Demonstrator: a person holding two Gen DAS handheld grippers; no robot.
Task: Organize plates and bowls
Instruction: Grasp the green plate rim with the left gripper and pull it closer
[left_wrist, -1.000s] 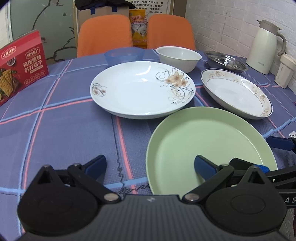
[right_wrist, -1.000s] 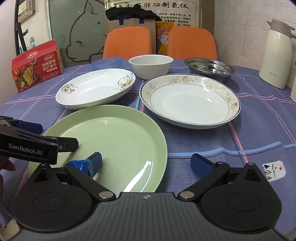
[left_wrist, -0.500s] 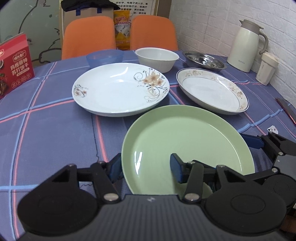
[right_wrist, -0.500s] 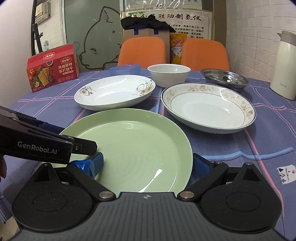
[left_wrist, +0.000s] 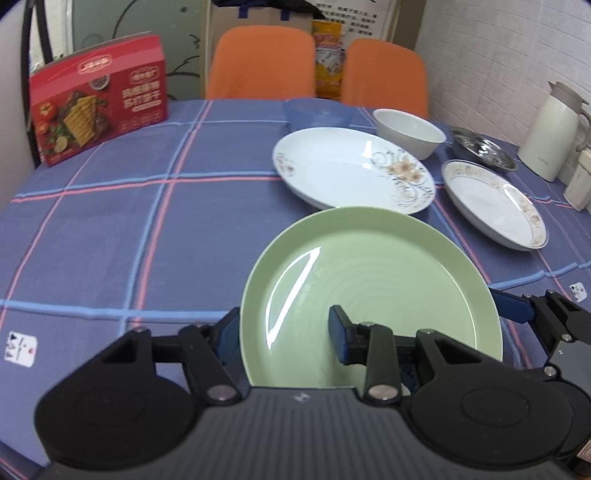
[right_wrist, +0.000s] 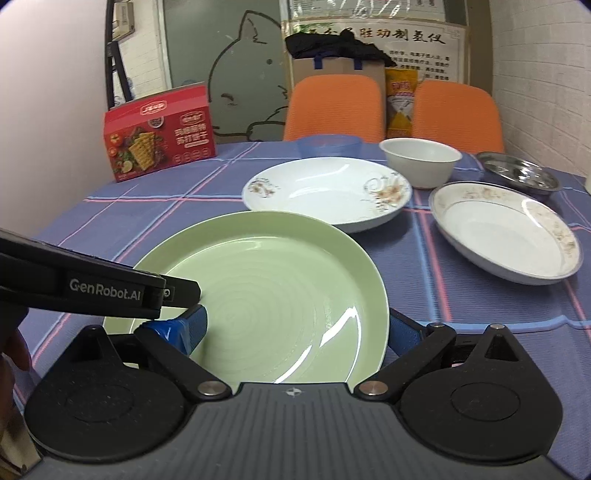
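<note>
Left gripper astride the near left rim of the green plate, one pad outside the edge and one on the inner face, seemingly pinching it; right gripper likewise straddling the opposite rim, apparently clamped. Held between both, plate tilted above the checked tablecloth, directly ahead of each tool, neither hand clearly nearer. Round, so no long axis. Just beyond, touching nothing visible: floral plate, empty. Off to its right, gold-rimmed plate, empty. Farther back, blue bowl, white bowl and steel dish, contents not discernible. Probable stacking target: floral plate, ahead and slightly right
</note>
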